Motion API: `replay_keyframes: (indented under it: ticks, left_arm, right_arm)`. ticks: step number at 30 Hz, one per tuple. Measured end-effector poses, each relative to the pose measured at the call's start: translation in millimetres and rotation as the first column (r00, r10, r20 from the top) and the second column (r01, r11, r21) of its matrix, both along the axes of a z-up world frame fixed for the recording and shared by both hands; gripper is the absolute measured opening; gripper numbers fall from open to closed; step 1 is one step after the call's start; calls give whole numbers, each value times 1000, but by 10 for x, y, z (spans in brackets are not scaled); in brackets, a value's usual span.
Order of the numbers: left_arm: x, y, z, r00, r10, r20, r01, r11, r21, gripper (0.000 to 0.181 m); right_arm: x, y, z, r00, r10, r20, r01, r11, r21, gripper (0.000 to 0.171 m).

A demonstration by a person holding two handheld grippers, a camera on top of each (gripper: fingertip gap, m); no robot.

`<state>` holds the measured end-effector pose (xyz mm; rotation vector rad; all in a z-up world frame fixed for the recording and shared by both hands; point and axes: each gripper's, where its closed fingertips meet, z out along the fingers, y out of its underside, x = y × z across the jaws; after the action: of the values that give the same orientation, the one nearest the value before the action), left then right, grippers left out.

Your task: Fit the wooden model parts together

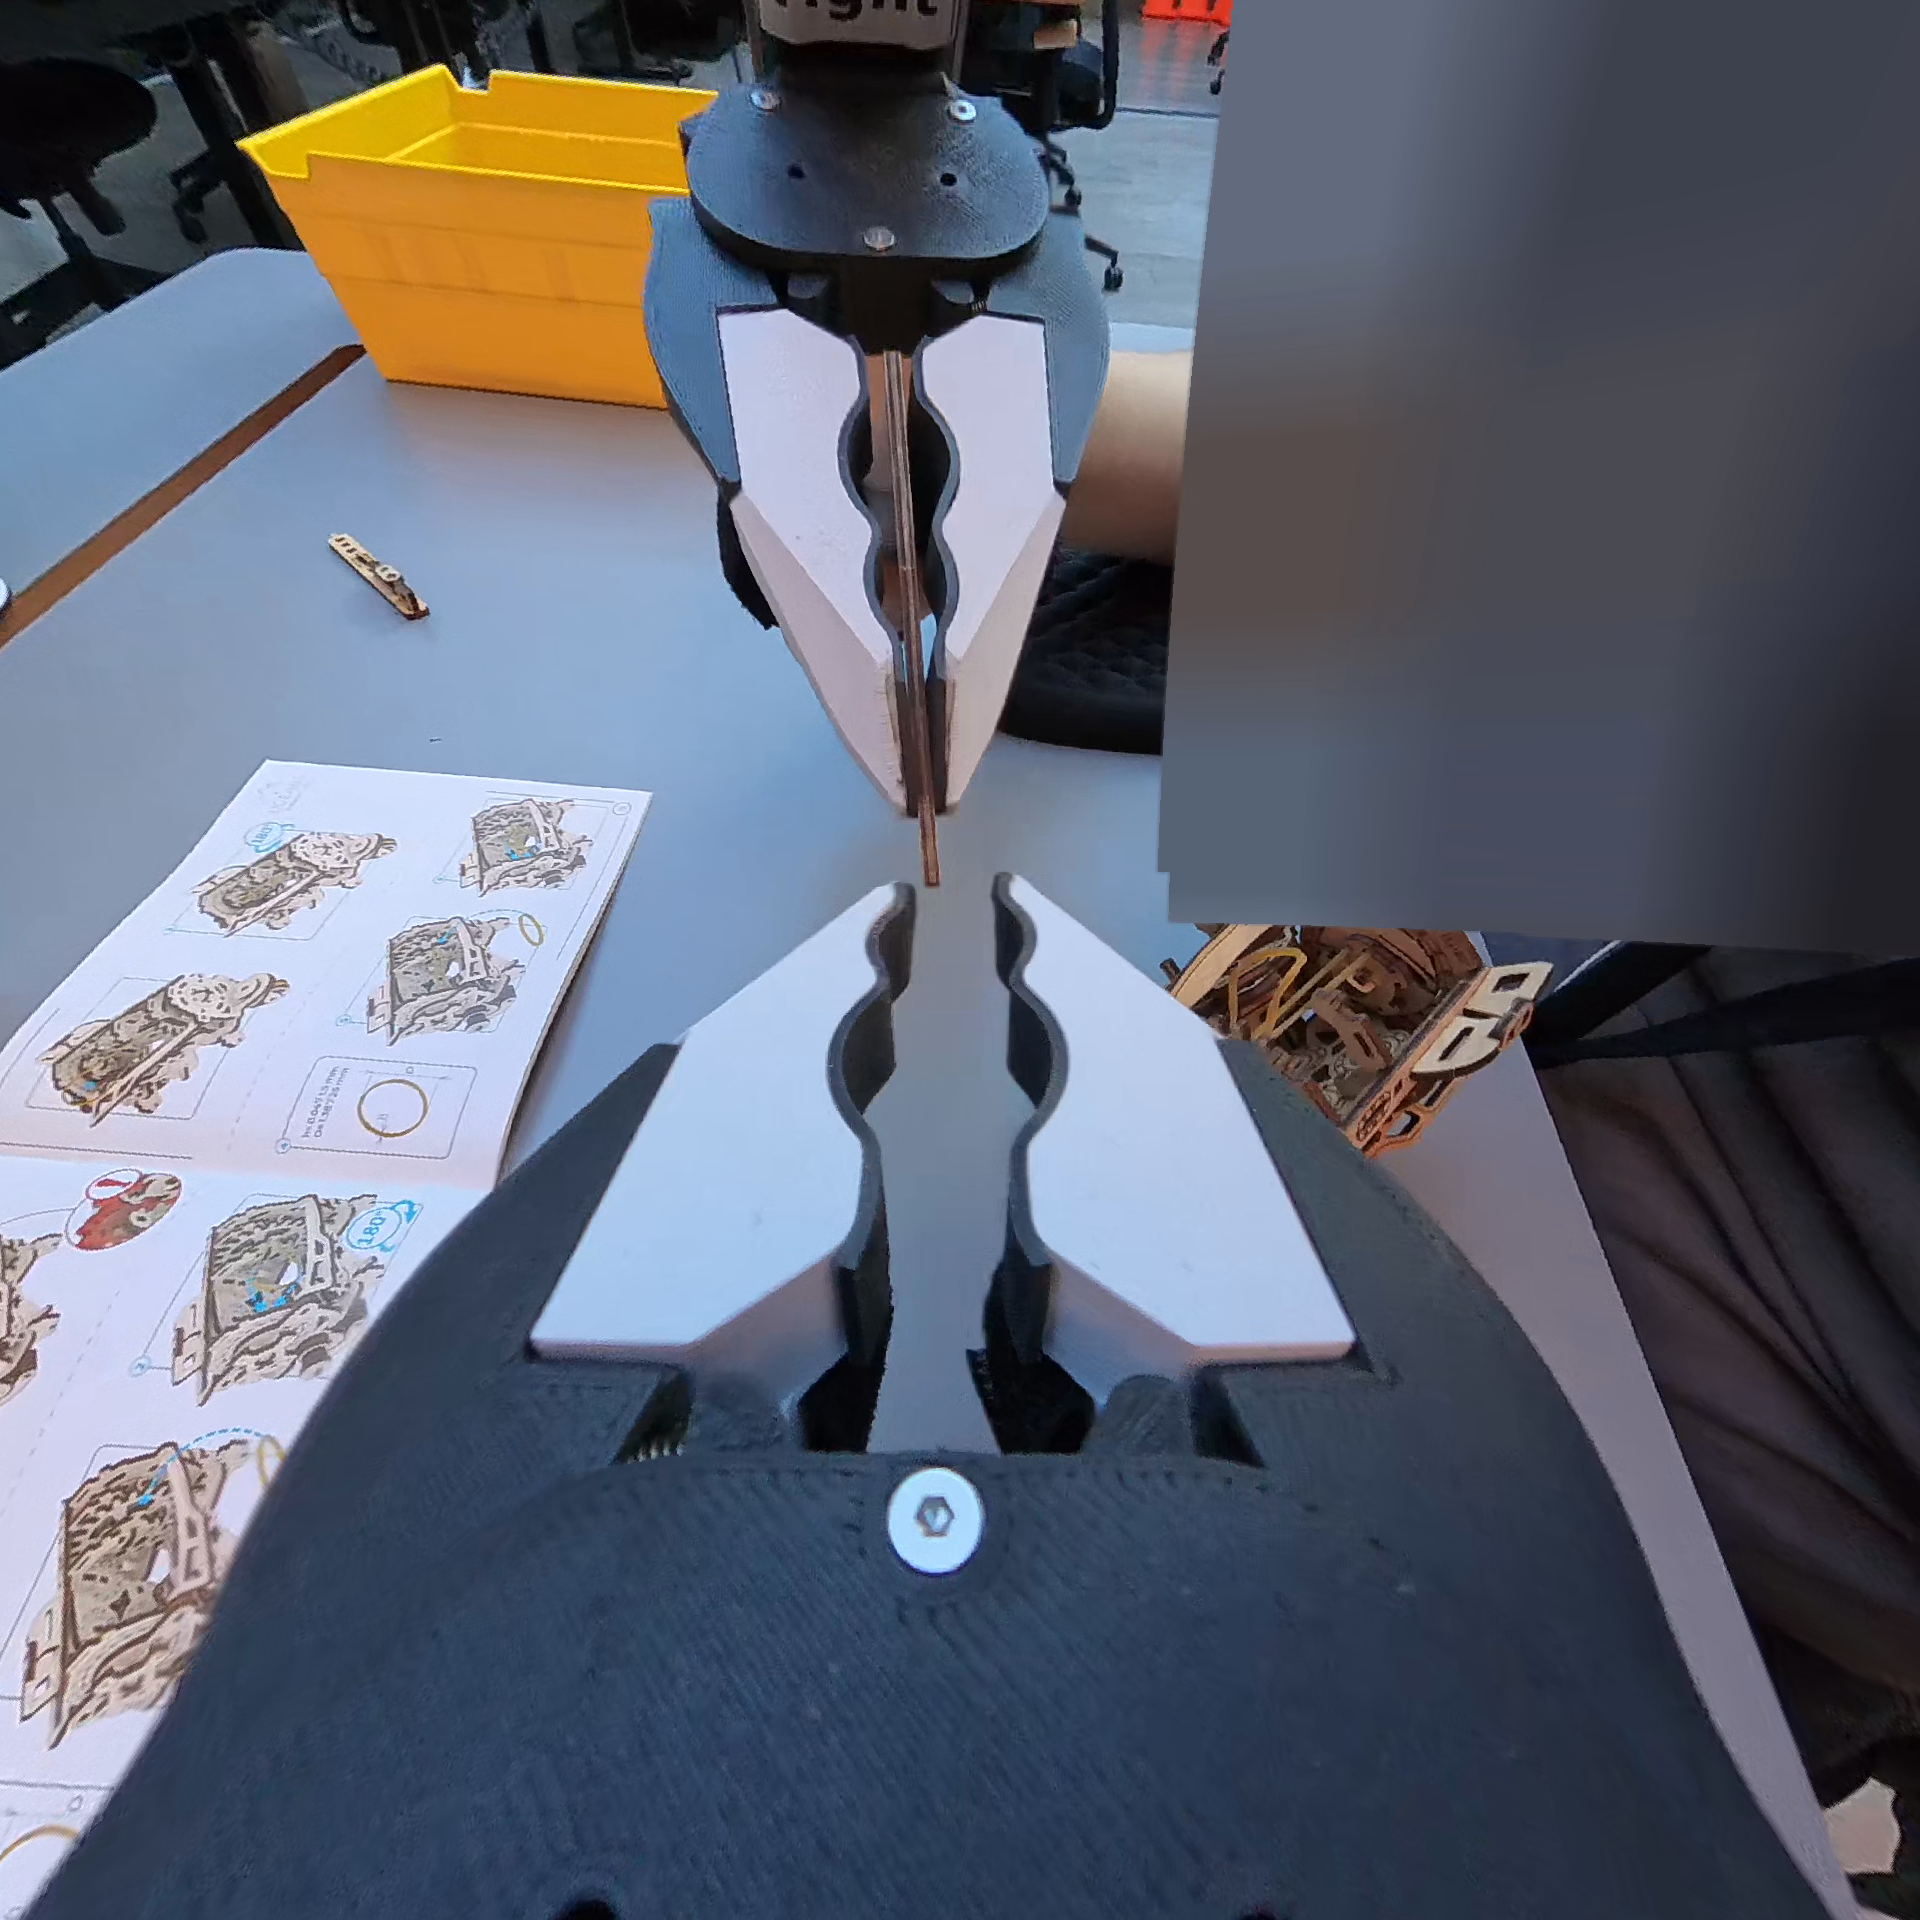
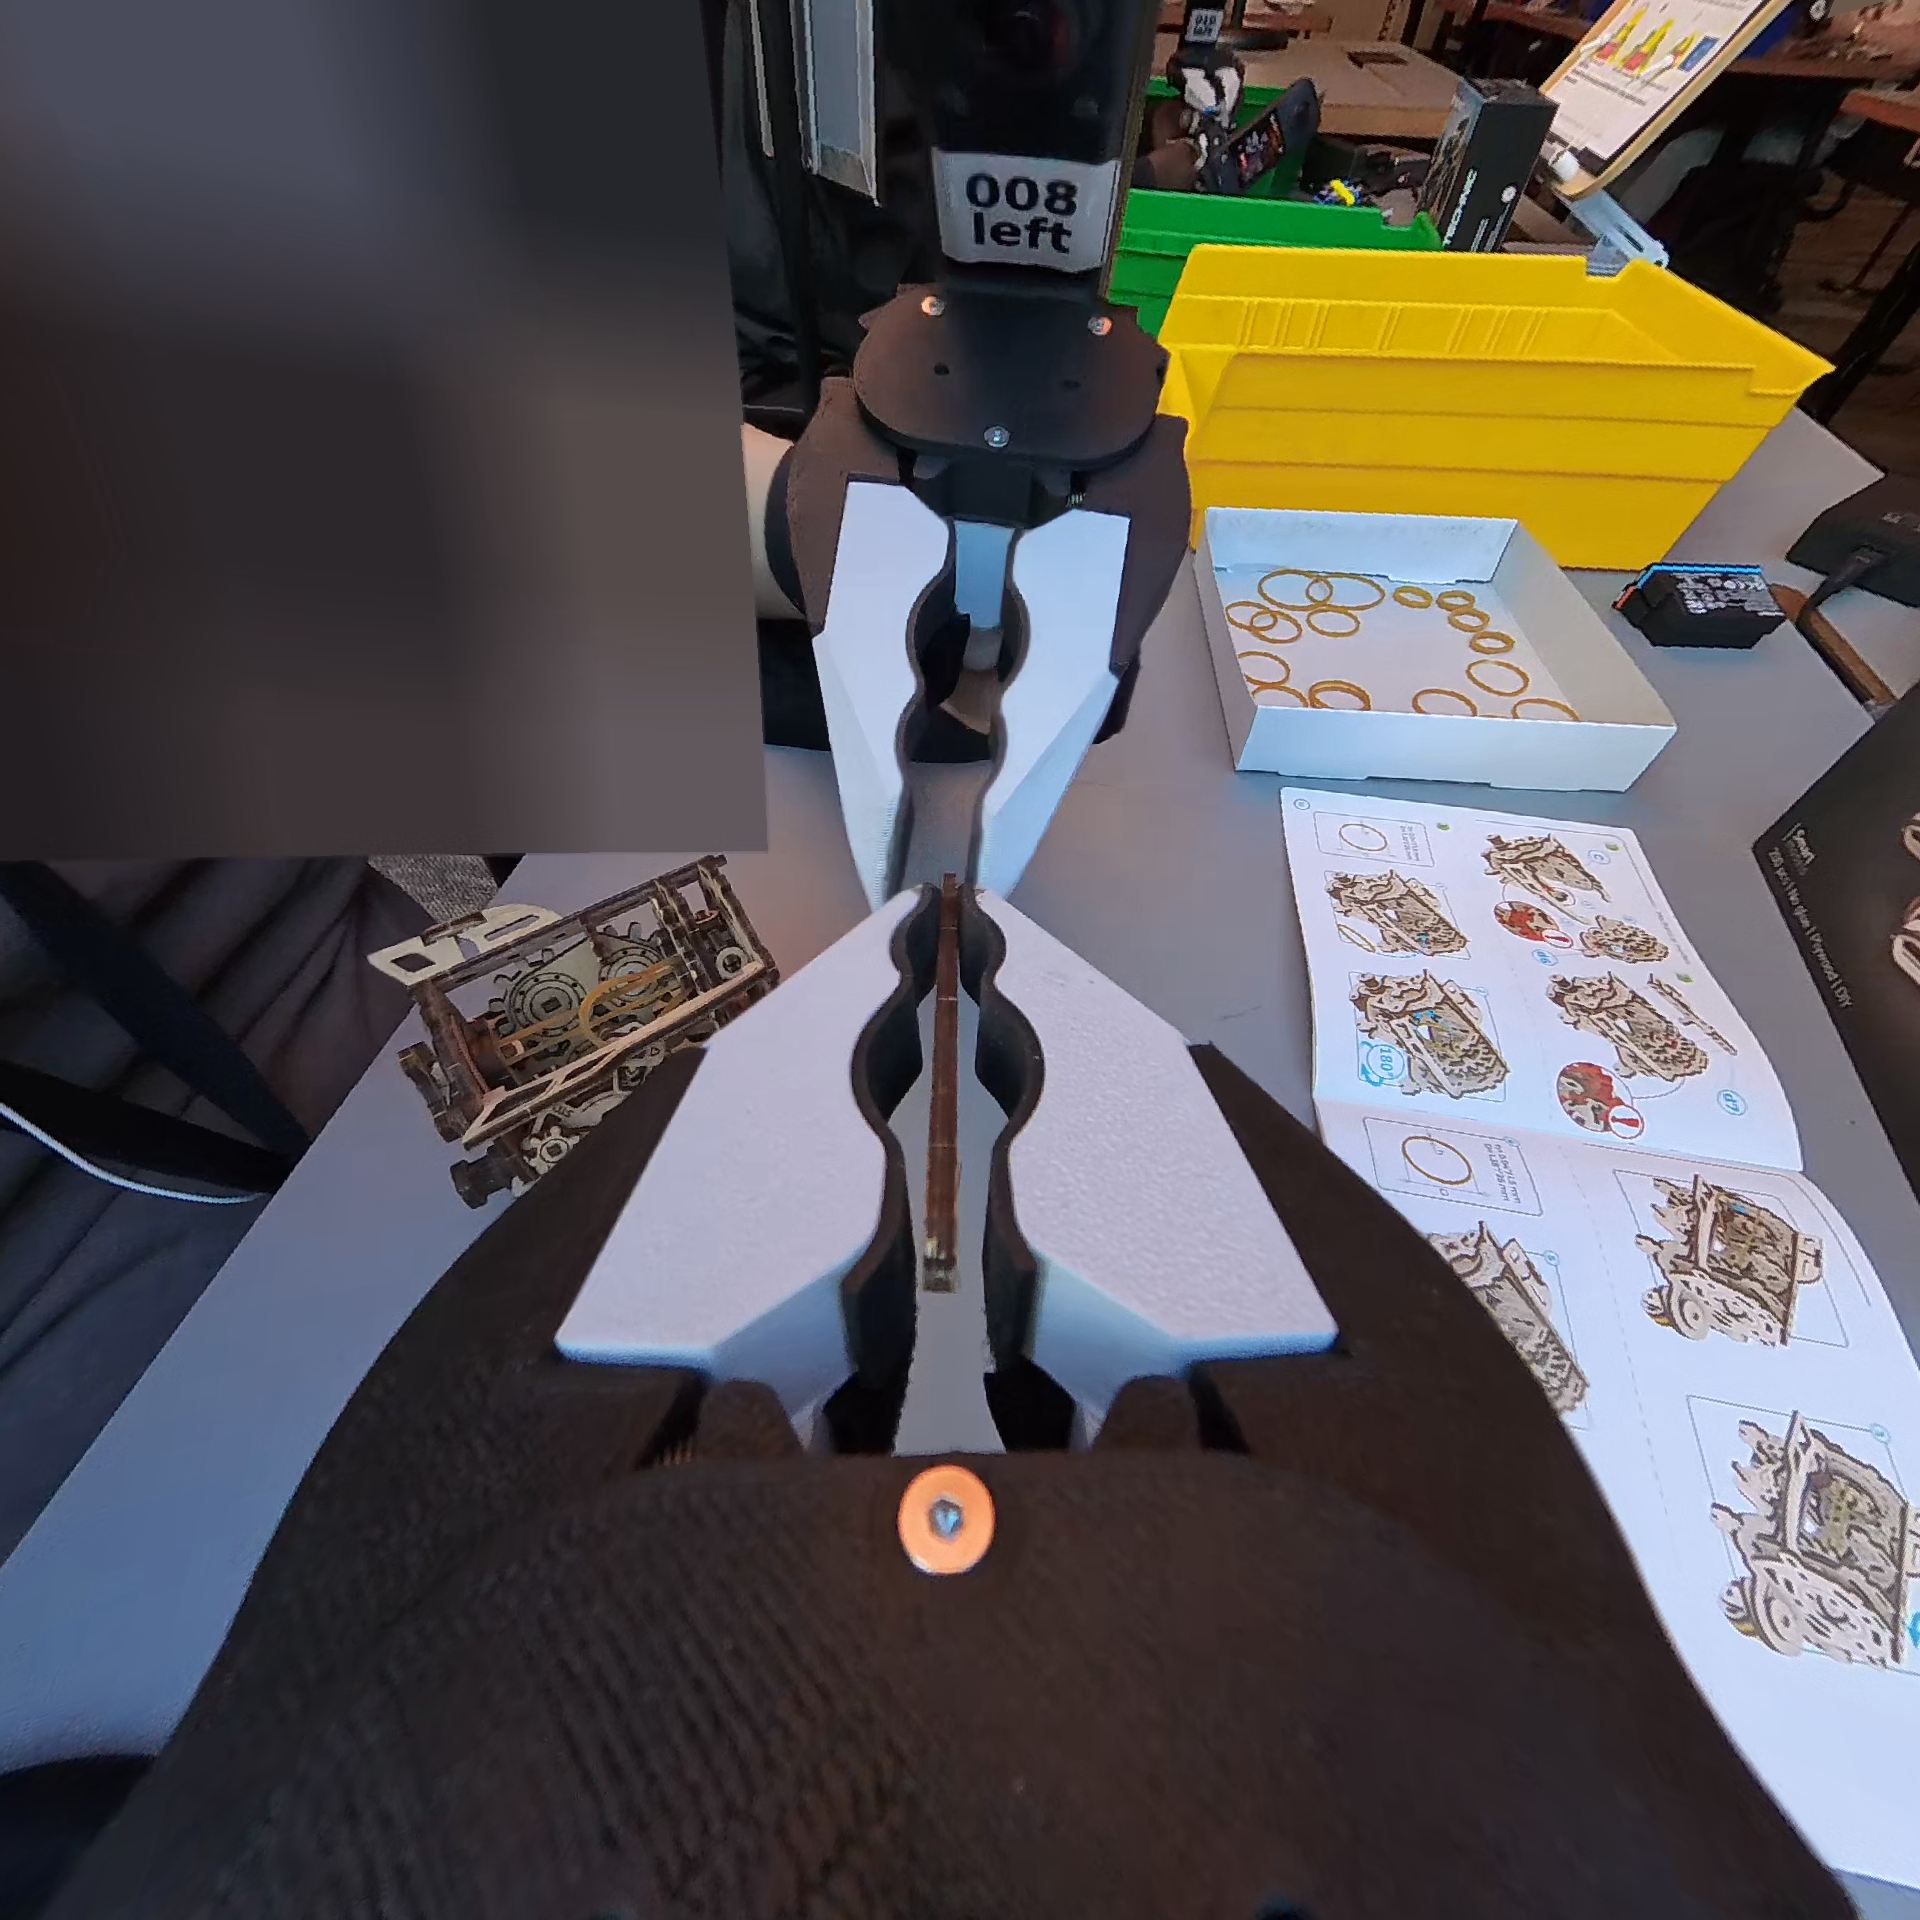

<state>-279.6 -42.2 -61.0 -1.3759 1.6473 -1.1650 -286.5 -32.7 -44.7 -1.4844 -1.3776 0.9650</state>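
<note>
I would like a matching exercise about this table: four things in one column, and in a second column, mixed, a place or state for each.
Things:
1. thin flat wooden strip
2. left claw
3. tan rubber bands
4. small loose wooden piece

Places or states:
A. lying inside the shallow white cardboard tray
B. open and empty
C. clamped edge-on in the right claw
D. lying alone on the grey table, in front of the yellow plastic bin

Pairs: 1-C, 2-B, 3-A, 4-D
</note>
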Motion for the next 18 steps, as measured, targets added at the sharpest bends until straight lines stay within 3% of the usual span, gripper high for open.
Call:
replay_keyframes:
  ticks: [1,2,4,7,8,12,16,18]
  left_arm:
    - [-18,-8,-12,1000,-16,2,16,1000,3,17]
    - [-40,-4,-25,1000,-26,4,26,1000,11,18]
    - [-92,12,-48,999,-45,6,45,999,15,40]
    - [-267,-192,-110,973,-230,19,231,969,-85,80]
    - [-320,-233,-151,962,-274,17,274,954,-122,80]
    - [-340,-421,-346,926,-377,-20,369,914,-165,120]
    - [-254,-578,-593,897,-426,-120,410,902,-134,139]
    - [-238,-627,-688,879,-449,-164,428,892,-148,135]
  right_arm:
    - [8,-5,8,1000,5,-9,-5,1000,-6,1]
    - [15,-20,14,1000,14,-17,-15,1000,-22,1]
    - [30,-55,24,999,33,-29,-34,999,-36,1]
    - [32,-232,53,994,104,-31,-106,992,-68,0]
    - [26,-334,52,989,147,-23,-148,986,-78,1]
    - [-2,-609,-128,960,259,104,-252,965,-77,1]
    - [-35,-727,-242,934,318,163,-303,947,-108,1]
    - [-46,-750,-275,927,328,181,-313,944,-108,1]
